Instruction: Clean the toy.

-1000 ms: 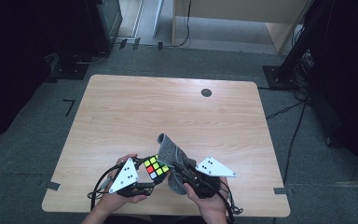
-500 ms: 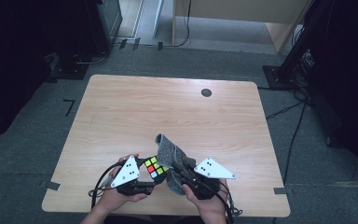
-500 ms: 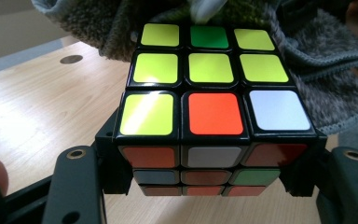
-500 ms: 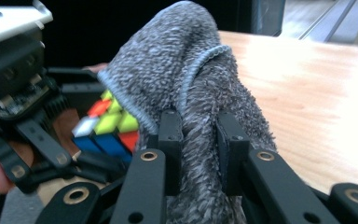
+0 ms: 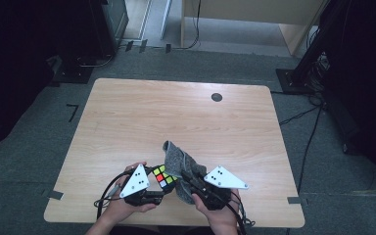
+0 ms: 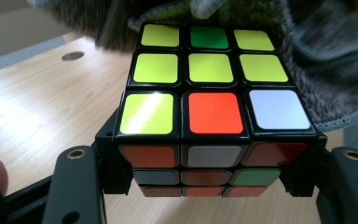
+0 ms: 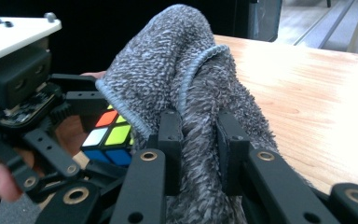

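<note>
Down at the near edge of the bench (image 5: 127,122), both hands came in from below and sat close together. The left hand (image 5: 120,208) carried the left tongs (image 5: 162,185), pointed inward along the near edge toward the other hand, with a grey three-cornered plate on top. Those tongs were clenched on a puzzle cube (image 5: 163,176): in the left gripper view the cube (image 6: 212,100) sat squarely between the two black jaws, pressed at both lower sides, its upper face mostly yellow with one green, one red and one white square. A fingertip showed at the lower left of that view.

The right hand (image 5: 220,218) carried the right tongs (image 5: 188,182), angled up and toward the left ones. They were clenched on a grey cloth (image 5: 178,161); in the right gripper view the fuzzy cloth (image 7: 182,70) was pinched between the two jaws and stood up above them in a folded hump with a stitched hem. The cloth lay against the far side of the cube, touching it, and draped over part of the cube in the left gripper view.

Cube and cloth sat just beside each other, a little right of the middle of the near edge and clear of both near corners. Beyond them the wooden top lay open toward the far edge, with a small dark round cap (image 5: 217,97) near the far right corner. Cables trailed off the near edge beside each wrist.
</note>
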Demonstrator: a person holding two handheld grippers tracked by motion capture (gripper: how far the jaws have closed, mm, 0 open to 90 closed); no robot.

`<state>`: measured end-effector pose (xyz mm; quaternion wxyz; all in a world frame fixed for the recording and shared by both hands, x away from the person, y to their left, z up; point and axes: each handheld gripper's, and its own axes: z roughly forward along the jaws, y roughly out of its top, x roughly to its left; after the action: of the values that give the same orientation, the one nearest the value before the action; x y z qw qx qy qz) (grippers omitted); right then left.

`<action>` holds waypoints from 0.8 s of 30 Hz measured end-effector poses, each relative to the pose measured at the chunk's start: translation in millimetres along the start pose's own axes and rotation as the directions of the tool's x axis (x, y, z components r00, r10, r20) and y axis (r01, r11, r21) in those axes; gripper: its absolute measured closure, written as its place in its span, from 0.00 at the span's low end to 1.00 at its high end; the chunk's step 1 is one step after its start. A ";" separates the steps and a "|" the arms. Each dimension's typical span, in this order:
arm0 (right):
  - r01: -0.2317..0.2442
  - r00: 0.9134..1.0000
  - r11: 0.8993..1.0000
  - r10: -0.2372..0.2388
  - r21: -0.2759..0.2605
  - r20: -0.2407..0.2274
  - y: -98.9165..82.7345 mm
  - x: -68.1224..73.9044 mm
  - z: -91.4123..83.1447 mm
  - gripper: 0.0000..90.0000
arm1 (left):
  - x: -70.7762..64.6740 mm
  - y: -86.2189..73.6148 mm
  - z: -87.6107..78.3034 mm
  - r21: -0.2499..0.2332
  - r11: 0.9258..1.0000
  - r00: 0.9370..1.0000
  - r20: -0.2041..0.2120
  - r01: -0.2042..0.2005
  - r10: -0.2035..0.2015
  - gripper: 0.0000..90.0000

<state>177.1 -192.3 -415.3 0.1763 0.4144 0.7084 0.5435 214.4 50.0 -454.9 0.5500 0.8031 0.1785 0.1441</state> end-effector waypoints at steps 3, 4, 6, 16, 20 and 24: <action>-0.027 1.000 0.999 0.026 0.028 0.007 -6.7 -6.9 5.9 0.84 | 0.5 3.2 -4.2 -0.033 0.999 1.000 0.013 0.002 -0.002 0.38; -0.033 0.999 0.999 0.032 0.043 0.010 -9.3 -8.7 8.4 0.84 | 1.9 4.2 -7.0 -0.051 0.999 1.000 0.022 0.011 -0.010 0.38; -0.045 0.999 0.998 0.045 0.048 0.008 -10.9 -9.6 9.6 0.84 | 5.8 3.9 -10.5 -0.069 0.997 0.999 0.027 0.026 -0.024 0.38; -0.052 0.999 0.999 0.052 0.014 -0.015 -8.2 -8.9 7.1 0.84 | -1.2 3.2 -6.3 -0.048 0.999 1.000 0.022 -0.016 0.017 0.38; -0.052 0.999 0.998 0.053 0.045 -0.012 -11.7 -10.7 11.3 0.84 | 2.3 3.7 -9.2 -0.061 0.998 1.000 0.018 0.000 0.002 0.38; -0.036 0.999 0.999 0.036 0.000 -0.039 -4.3 -6.3 3.2 0.84 | 0.9 -1.7 -1.5 0.003 1.000 1.000 0.000 -0.022 0.022 0.38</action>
<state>181.4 -195.5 -421.6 0.1527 0.4162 0.7040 0.5549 214.4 52.2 -455.9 0.5473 0.8058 0.1696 0.1497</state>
